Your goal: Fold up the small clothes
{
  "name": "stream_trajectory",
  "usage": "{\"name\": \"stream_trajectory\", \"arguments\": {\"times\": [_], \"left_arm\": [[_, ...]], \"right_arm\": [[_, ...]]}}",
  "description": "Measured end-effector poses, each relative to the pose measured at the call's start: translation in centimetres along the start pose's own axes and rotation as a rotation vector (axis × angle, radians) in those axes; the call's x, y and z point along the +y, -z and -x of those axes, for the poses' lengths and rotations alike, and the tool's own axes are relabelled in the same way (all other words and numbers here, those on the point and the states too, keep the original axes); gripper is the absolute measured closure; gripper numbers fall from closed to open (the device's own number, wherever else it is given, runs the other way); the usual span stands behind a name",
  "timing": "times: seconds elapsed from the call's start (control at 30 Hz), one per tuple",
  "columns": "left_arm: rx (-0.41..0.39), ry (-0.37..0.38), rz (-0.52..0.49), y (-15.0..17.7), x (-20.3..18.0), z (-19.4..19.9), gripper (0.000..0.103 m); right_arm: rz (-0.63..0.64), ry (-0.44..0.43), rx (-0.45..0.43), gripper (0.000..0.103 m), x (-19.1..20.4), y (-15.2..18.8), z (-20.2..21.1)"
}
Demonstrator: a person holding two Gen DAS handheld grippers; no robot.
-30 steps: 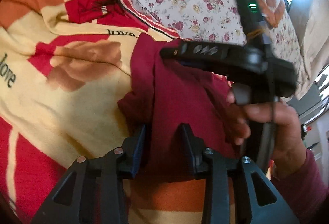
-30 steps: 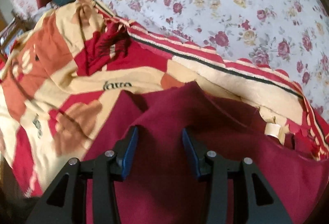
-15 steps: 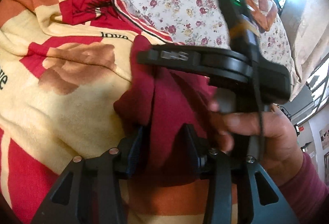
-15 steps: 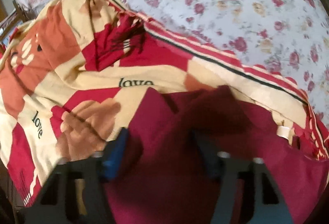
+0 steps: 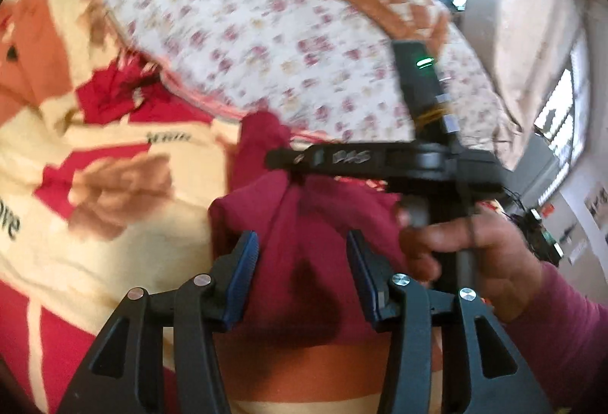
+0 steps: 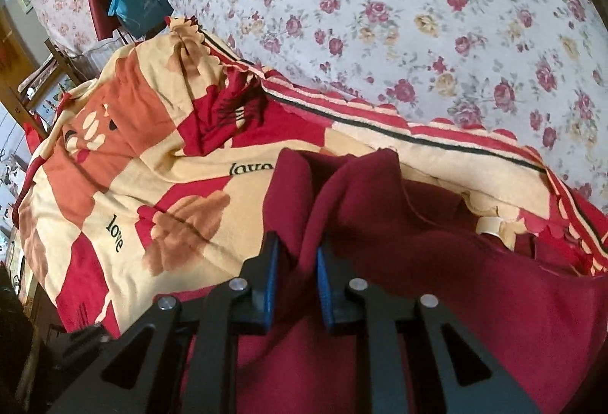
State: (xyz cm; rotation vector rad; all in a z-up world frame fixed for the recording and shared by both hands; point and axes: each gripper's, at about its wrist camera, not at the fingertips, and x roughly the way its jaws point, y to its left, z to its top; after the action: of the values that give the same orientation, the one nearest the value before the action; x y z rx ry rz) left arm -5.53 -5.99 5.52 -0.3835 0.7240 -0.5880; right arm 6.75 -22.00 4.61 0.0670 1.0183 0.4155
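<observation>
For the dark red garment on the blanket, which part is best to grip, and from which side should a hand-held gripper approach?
Grip the raised ridge of the dark red garment, where the cloth stands up in a fold off the patterned blanket. Come from above and the near side, fingers straddling the ridge. A flat area offers no edge to pinch. The right hand-held gripper is closing on this fold; the left hand-held gripper is opening around bunched cloth.

Left gripper (image 5: pixel 302 267) angled gently downward with jaws opening around cloth, right gripper (image 6: pixel 296 275) tipped steeply down with jaws closing on a fold, right hand (image 5: pixel 471 254) gripping its handle.
</observation>
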Motion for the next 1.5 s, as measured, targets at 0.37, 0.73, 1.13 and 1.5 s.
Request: {"name": "stream_trajectory", "arguments": {"times": [0.37,0.73,1.13,1.5], "left_arm": [[0.048,-0.093,0.071,-0.3,2.0,-2.3,0.074],[0.070,-0.012,0.104,-0.2,1.8,-3.6,0.082],[0.074,-0.032,0.080,-0.1,1.3,-3.6,0.084],[0.105,-0.118,0.050,0.1,0.8,-4.3,0.084]], "right_arm": [[0.004,-0.004,-0.014,0.085,-0.5,0.4,0.8],[-0.045,-0.049,0.031,0.079,-1.3,-0.1,0.5],[-0.045,0.008,0.161,0.028,0.9,-2.7,-4.2],[0.010,0.028,0.102,0.077,0.6,-1.3,-2.7]]}}
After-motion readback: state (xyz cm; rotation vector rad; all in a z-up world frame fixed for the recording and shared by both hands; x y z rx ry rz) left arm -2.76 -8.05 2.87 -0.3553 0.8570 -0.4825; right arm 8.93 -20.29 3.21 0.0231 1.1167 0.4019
